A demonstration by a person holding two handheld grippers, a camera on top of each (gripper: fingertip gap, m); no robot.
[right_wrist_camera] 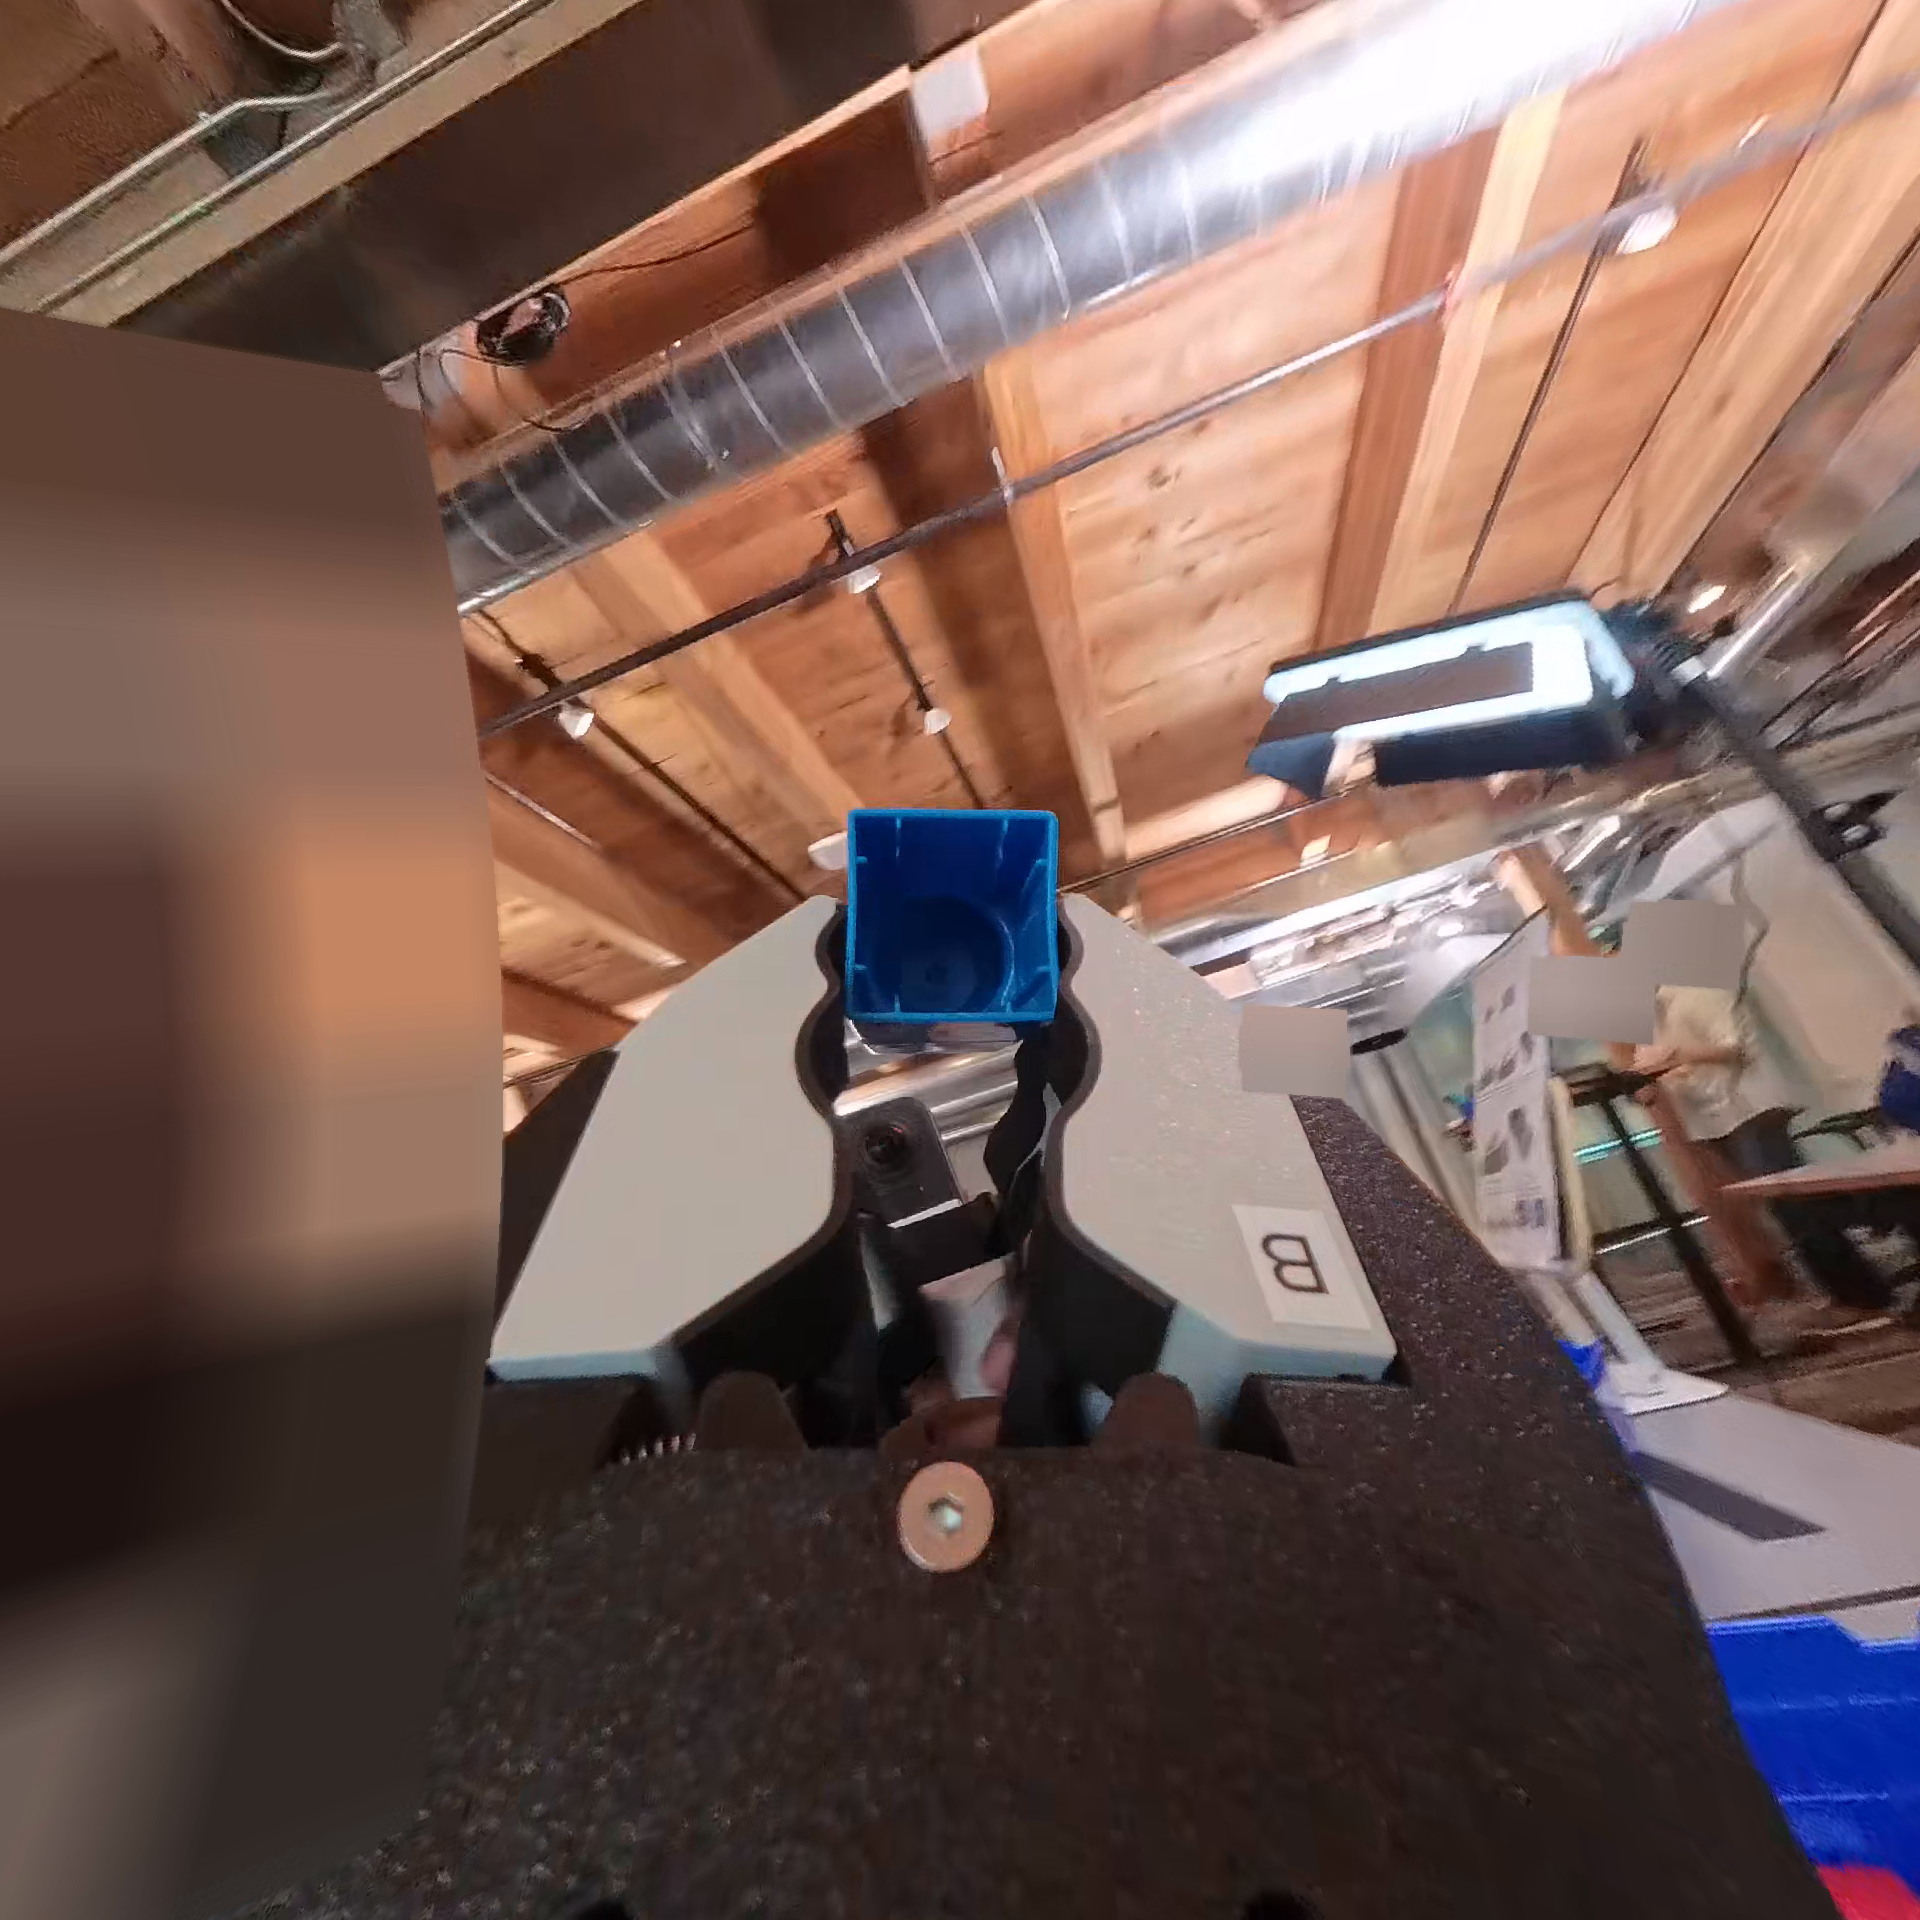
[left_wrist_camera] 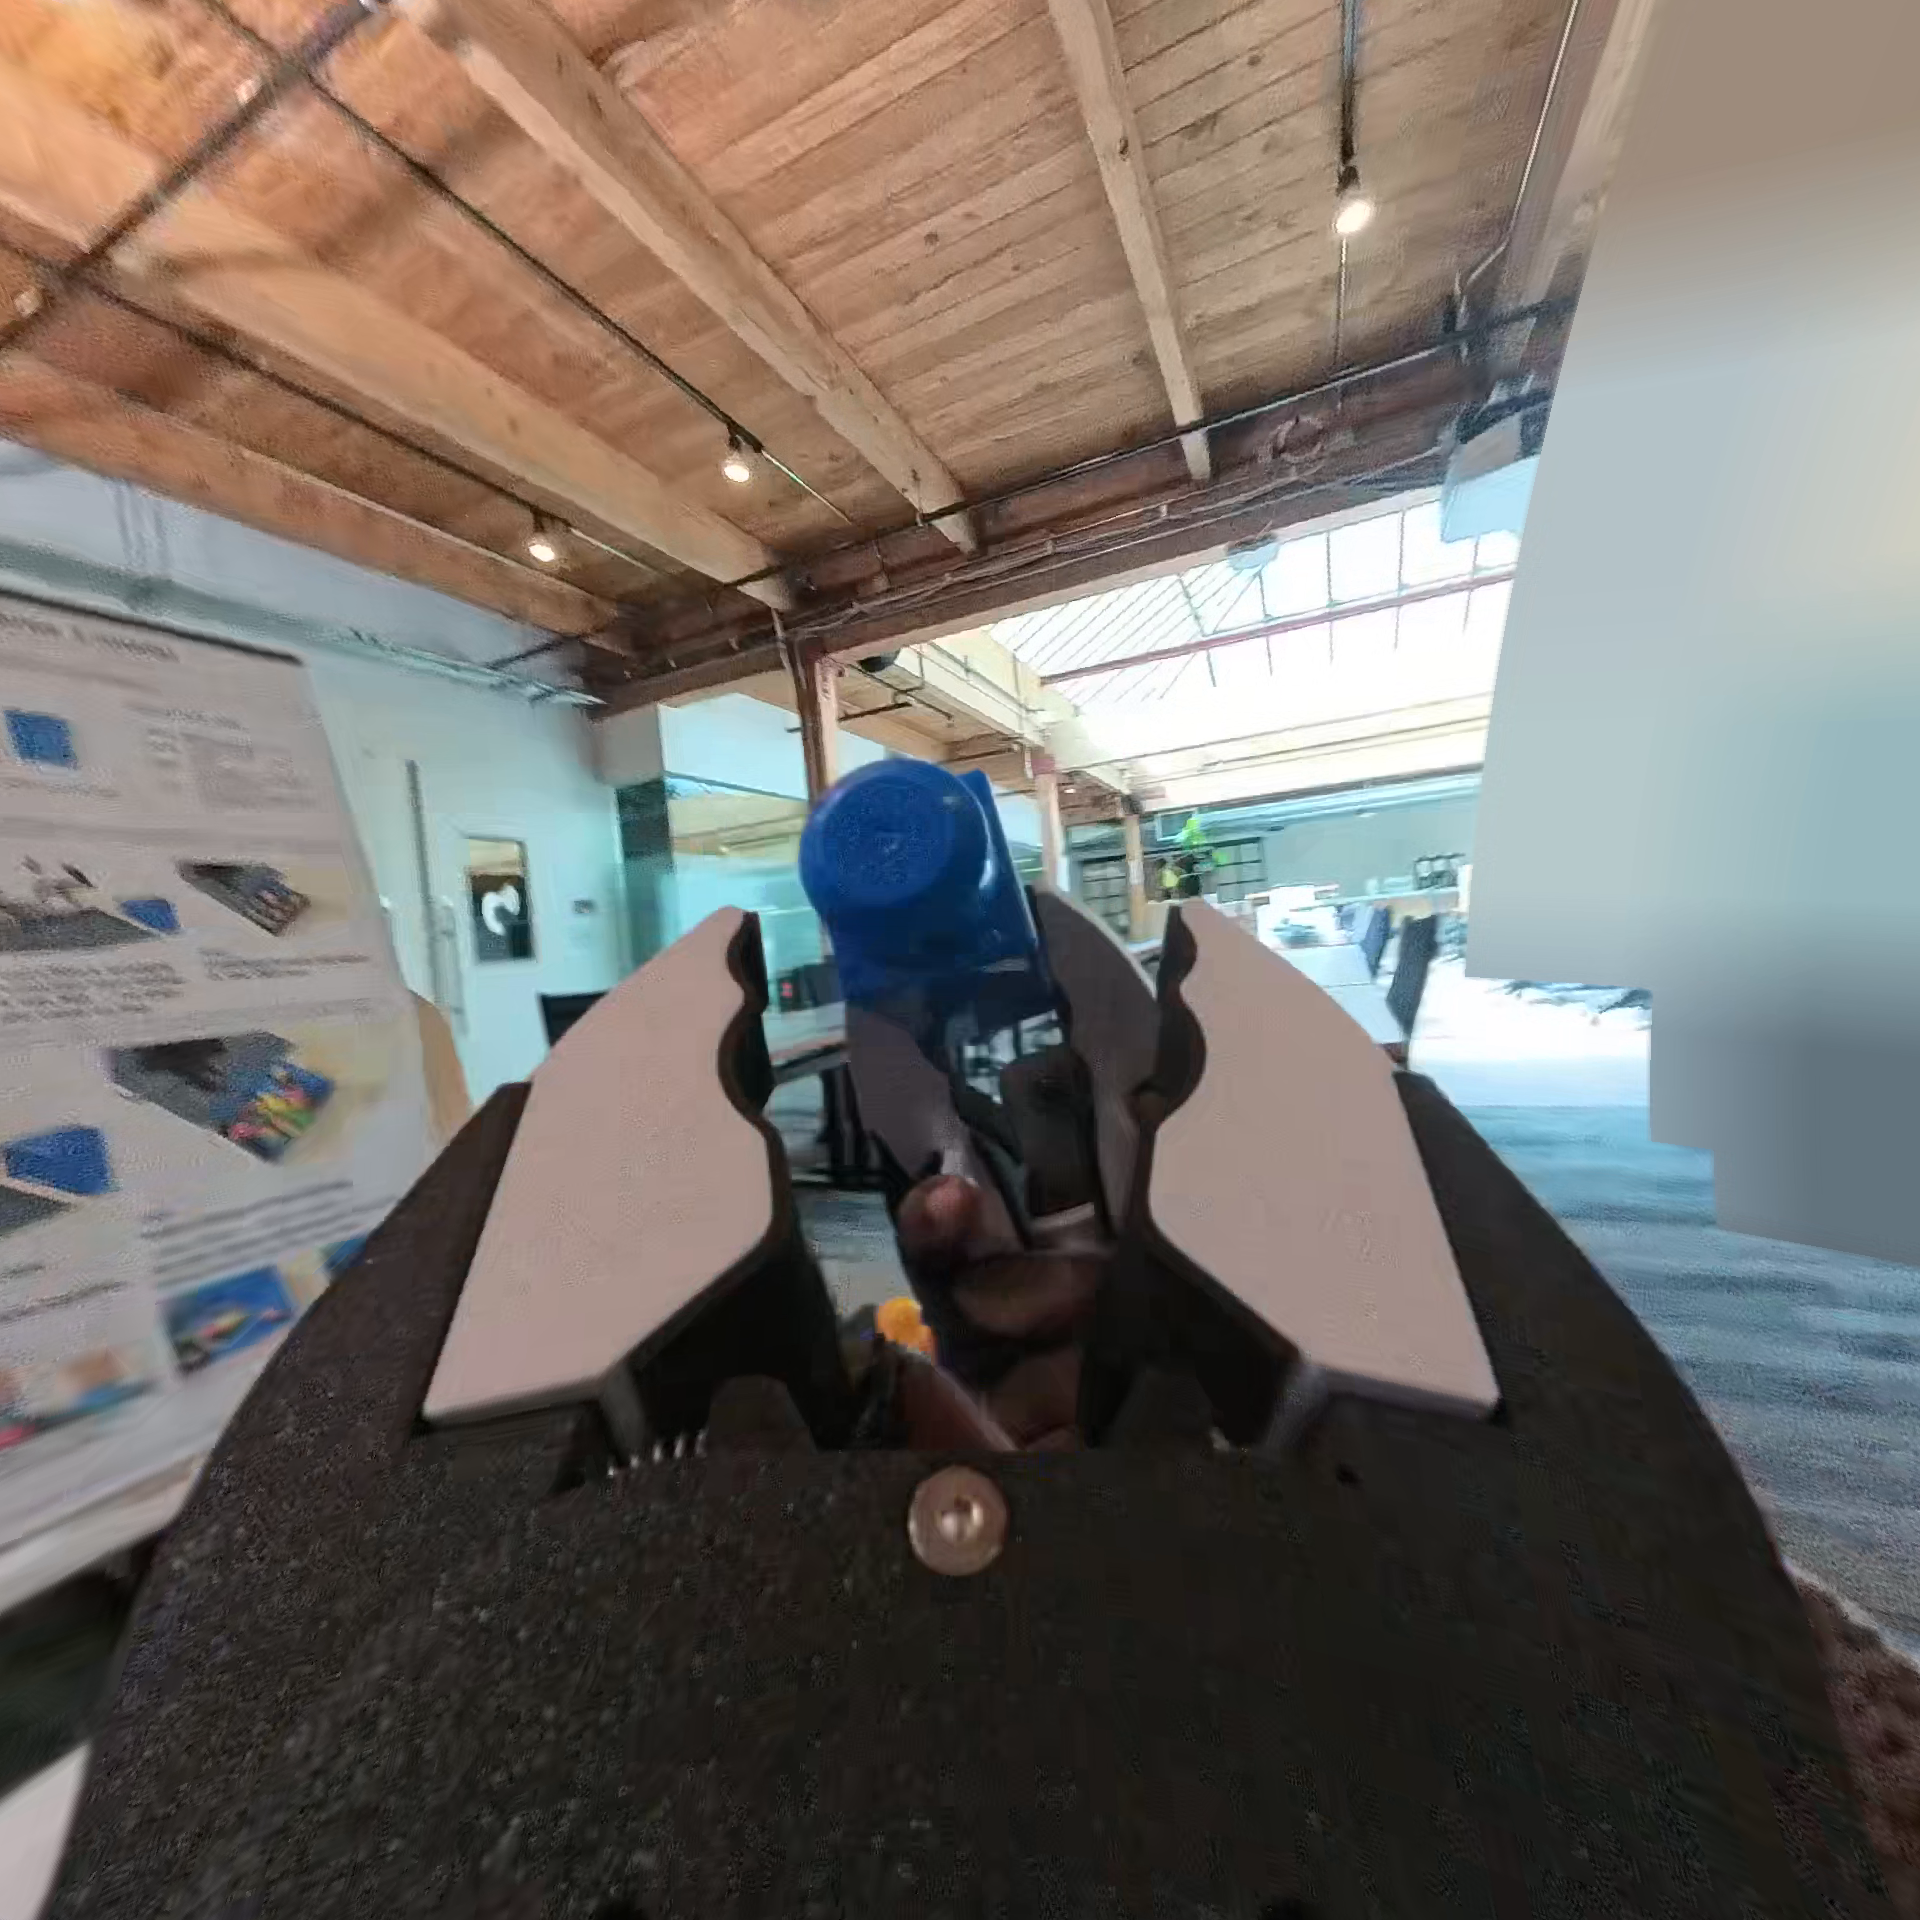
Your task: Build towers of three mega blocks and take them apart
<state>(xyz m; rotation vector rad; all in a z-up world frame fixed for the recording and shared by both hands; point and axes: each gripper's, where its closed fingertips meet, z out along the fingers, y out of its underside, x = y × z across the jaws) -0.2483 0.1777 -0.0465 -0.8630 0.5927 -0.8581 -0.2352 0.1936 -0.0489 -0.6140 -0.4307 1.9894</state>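
In the left wrist view my left gripper (left_wrist_camera: pixel 956 914) is open, its grey fingers (left_wrist_camera: pixel 623 1132) spread wide and tilted up toward the ceiling. Beyond them a blue mega block (left_wrist_camera: pixel 909 883) shows its round stud toward me, held by the dark fingers of my right gripper (left_wrist_camera: pixel 1091 1018). The left fingers do not touch it. In the right wrist view my right gripper (right_wrist_camera: pixel 951 914) is shut on the same blue block (right_wrist_camera: pixel 951 925), hollow underside facing the camera. A bit of an orange block (left_wrist_camera: pixel 899 1325) shows low between the left fingers.
A printed poster (left_wrist_camera: pixel 156 987) stands at the left. A blue and red plastic surface (right_wrist_camera: pixel 1818 1766) sits at the bottom right of the right wrist view. A person (right_wrist_camera: pixel 1714 1049) stands by a table far right. Wooden ceiling beams and a metal duct (right_wrist_camera: pixel 935 343) are overhead. Left and right tips are no more than a few centimetres apart.
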